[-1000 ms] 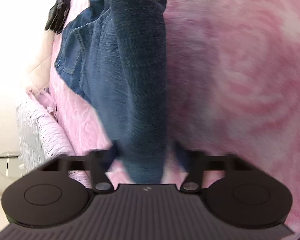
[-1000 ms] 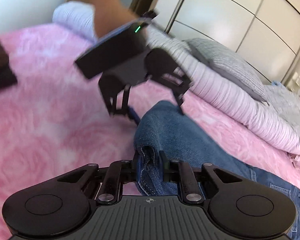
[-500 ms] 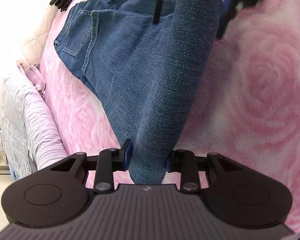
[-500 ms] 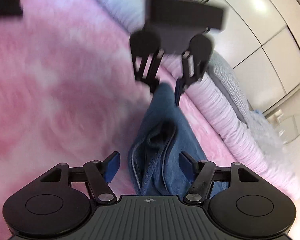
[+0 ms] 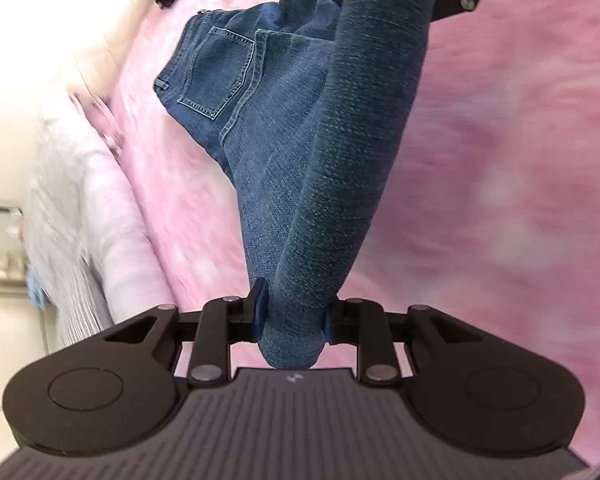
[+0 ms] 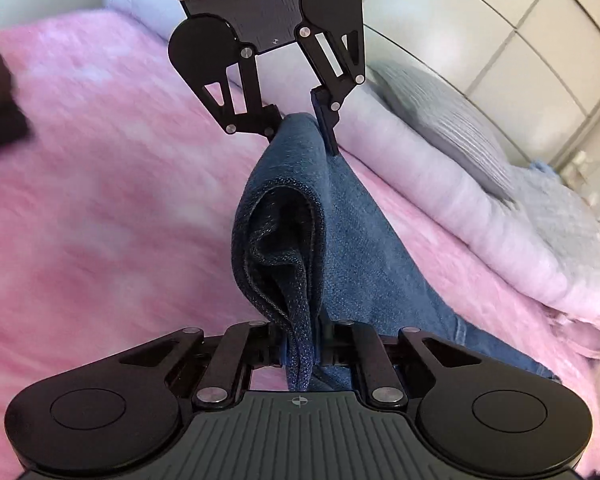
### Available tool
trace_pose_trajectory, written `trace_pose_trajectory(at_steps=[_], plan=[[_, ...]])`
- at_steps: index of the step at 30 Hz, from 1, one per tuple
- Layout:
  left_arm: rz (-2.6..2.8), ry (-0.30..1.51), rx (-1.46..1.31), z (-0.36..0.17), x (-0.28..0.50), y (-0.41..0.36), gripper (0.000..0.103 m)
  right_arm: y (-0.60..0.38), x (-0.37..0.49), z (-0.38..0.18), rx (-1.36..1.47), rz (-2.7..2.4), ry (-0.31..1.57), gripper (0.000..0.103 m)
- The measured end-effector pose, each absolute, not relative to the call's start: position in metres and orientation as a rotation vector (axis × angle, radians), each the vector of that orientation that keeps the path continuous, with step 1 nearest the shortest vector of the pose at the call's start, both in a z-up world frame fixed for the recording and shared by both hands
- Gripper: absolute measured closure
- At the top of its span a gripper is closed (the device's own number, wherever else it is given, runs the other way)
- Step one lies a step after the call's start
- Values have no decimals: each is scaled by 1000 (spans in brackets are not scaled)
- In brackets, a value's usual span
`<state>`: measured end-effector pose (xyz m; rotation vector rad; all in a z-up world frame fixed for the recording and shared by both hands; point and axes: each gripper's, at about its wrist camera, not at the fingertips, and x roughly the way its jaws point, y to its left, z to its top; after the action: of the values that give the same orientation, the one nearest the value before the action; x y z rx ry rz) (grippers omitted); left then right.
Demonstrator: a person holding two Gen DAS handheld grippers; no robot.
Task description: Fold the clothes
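1. Two grippers are holding one leg of the jeans [image 5: 340,184] up over the pink bed [image 5: 500,160].
2. Left gripper [image 5: 292,320] fingers are closing on the leg.
3. Right gripper [image 6: 300,344] fingers are clenching its hem.

Dark blue jeans [image 5: 284,128], leg end lifted, hem bunched, seat flat on pink bedspread

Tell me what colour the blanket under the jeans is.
Pink, with a soft mottled pattern: the blanket shows best in the left wrist view.
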<state>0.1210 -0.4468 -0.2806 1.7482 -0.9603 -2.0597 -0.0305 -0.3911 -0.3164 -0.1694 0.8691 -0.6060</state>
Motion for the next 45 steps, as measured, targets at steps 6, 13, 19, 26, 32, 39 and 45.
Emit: trace_pose_trajectory(at_steps=[6,13,19,26,32,39,45], plan=[[-2081,-678,1864,-209,144,-382,81,-340,-36,-254,77,-382,735,92],[-2044,-657,1825,-137,66,-442,75,-387,-96,-196,311,-434,588,92],[-2004,-607,1668,-120,-43,-553,58,-502,-194,-179,617,-526,417,92],[-2023,-311,1557,-167,-126,-628,54,-625,-321,-267,1087,-742,211,91],[-2006,-89,1658,-245,-145,-631,54,-657,-368,-325,1350,-724,201,78],[-1941,212,1587,-280,-131,-644,55,-671,-393,-336,1503,-759,97,77],[-1899,276,1525,-287,-124,-642,55,-689,-376,-291,1302,-669,147,91]])
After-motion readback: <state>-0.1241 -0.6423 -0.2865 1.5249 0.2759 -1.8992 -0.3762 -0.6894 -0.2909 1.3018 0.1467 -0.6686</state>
